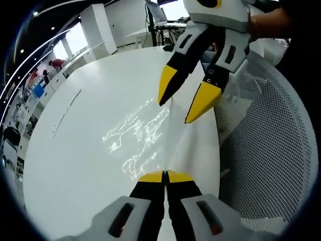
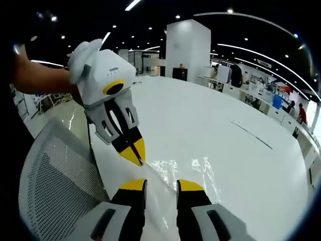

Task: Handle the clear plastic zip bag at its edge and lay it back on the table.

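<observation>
In the left gripper view, the left gripper rises from the bottom centre with its yellow-tipped fingers pressed together, clenched on the near edge of the clear plastic zip bag. The bag lies spread on the white table in the middle of the frame, its wrinkles glinting. From the upper right the right gripper reaches down with its fingers parted, their yellow tips at the bag's far edge; whether they touch the plastic cannot be told. A person's hand holds it at the top right. A white mesh chair back takes up the right side of the frame.

In the right gripper view, the right gripper comes up from the bottom centre, fingers released with a gap between them, and the bag's edge lies in and just past that gap on the table. The left gripper enters from the upper left, held by a hand, its yellow tips shut together on the bag's edge left of centre. The mesh chair back sits at the lower left.
</observation>
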Demonstrator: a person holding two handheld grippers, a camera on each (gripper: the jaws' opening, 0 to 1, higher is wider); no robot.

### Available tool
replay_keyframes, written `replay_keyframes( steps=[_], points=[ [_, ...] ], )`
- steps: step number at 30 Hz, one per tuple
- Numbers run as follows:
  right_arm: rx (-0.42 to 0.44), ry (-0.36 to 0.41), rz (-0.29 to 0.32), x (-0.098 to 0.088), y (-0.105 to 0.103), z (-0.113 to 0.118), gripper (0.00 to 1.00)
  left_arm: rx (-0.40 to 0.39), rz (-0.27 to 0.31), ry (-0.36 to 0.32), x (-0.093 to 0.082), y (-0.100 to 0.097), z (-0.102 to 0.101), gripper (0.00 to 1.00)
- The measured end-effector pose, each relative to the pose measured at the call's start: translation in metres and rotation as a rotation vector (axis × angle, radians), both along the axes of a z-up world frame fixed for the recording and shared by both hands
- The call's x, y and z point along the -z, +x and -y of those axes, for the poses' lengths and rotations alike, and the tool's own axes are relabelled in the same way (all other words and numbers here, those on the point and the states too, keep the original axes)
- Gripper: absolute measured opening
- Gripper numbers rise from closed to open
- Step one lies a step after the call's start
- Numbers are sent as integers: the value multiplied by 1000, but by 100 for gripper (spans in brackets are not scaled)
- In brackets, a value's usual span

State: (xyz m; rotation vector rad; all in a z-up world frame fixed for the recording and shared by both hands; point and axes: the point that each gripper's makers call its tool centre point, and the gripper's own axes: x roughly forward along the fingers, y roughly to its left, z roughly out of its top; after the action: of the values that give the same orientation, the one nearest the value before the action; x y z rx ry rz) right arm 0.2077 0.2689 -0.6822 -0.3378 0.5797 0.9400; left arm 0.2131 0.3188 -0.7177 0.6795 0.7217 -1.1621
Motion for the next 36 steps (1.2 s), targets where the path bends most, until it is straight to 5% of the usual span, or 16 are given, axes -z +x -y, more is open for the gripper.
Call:
replay_keyframes(
  steps=[19, 36],
  points=[
    [-3, -4, 26, -7, 5, 8, 26, -240, 37, -93, -8, 12, -11, 0],
    [-92, -69, 91, -17, 15, 11, 28, -112, 100, -51, -10, 5, 12, 0]
  ],
)
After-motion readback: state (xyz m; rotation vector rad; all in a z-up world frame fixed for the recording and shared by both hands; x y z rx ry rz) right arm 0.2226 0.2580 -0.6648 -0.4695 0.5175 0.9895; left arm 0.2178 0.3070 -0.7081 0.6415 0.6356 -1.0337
